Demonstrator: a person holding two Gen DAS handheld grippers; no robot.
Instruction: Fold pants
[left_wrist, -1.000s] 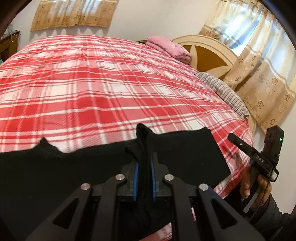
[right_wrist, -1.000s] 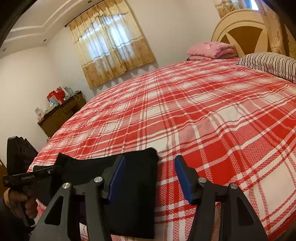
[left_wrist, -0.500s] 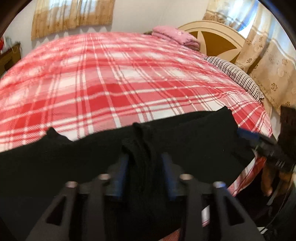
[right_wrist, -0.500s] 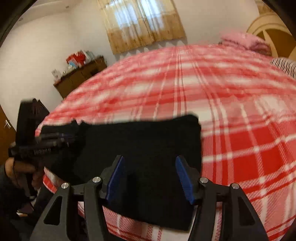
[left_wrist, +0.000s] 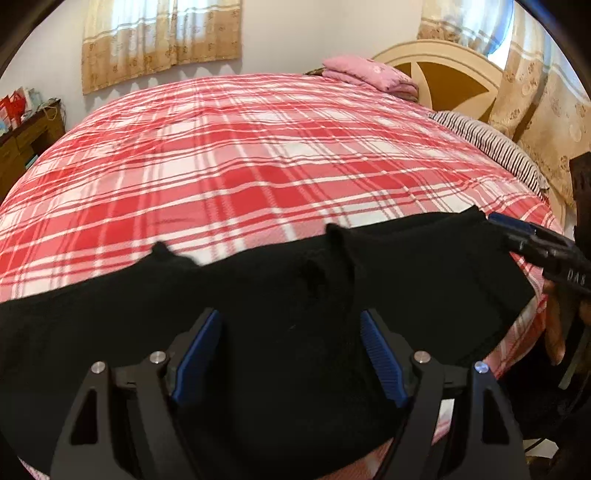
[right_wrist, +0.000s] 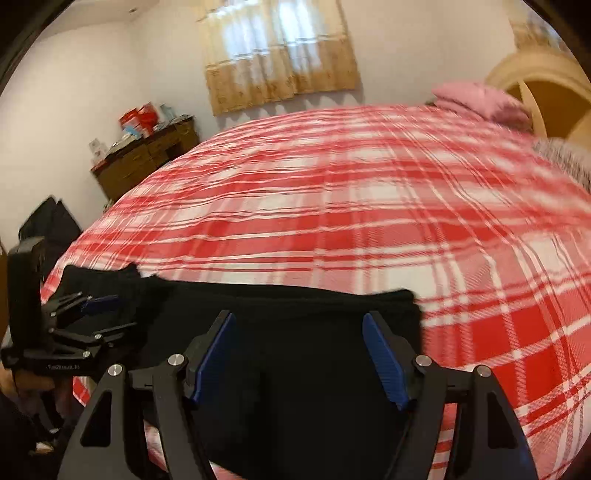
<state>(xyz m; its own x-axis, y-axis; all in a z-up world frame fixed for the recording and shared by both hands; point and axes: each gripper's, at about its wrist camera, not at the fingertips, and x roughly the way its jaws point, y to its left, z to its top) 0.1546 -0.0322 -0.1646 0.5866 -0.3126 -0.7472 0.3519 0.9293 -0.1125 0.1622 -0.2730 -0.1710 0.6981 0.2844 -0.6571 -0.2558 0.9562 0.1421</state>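
Note:
The black pants (left_wrist: 258, 306) lie flat along the near edge of the bed, with a small bunched ridge in the middle. My left gripper (left_wrist: 291, 354) is open, its blue pads over the cloth and holding nothing. In the right wrist view the pants (right_wrist: 295, 332) end at a squared corner on the right. My right gripper (right_wrist: 299, 350) is open above that end. The right gripper (left_wrist: 517, 236) shows at the pants' right edge in the left wrist view, and the left gripper (right_wrist: 92, 306) shows at the far left in the right wrist view.
The bed has a red and white plaid cover (left_wrist: 258, 166). A folded pink blanket (left_wrist: 369, 74) and a striped pillow (left_wrist: 487, 147) lie by the cream headboard (left_wrist: 443, 74). A wooden dresser (right_wrist: 147, 162) stands by the far wall.
My left gripper was shut on a bunch of the pants and has opened, letting the cloth drop. The right gripper has moved left over the pants' end and stayed open.

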